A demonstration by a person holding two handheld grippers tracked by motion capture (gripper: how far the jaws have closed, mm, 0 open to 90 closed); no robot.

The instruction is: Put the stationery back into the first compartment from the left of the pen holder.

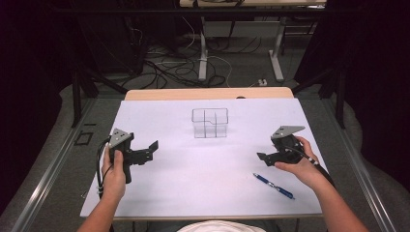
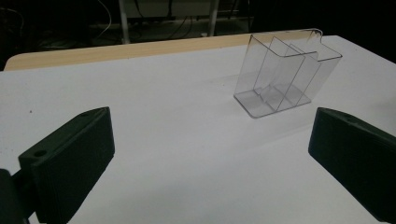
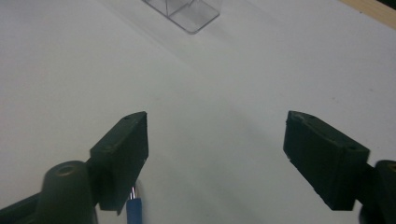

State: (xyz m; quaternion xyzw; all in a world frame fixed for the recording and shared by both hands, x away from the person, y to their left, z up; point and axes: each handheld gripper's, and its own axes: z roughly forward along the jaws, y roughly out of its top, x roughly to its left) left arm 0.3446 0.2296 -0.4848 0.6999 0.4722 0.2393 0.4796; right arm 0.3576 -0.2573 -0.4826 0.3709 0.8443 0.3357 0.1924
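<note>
A clear plastic organizer with several compartments stands upright and empty on the white table cover, toward the back middle. A blue pen lies flat near the front right. My left gripper hovers at the left, pointing toward the middle, jaws wide apart around nothing. The left gripper view has the organizer ahead of the gripper and to the right. My right gripper is held at the right, just behind the pen. Its jaws stand open over bare cover, with the pen's tip by one jaw and the organizer's base far ahead.
A strip of bare wood runs along the table's far edge beyond the white cover. Behind it, on the floor, lie tangled cables and white table legs. Metal rails flank the table.
</note>
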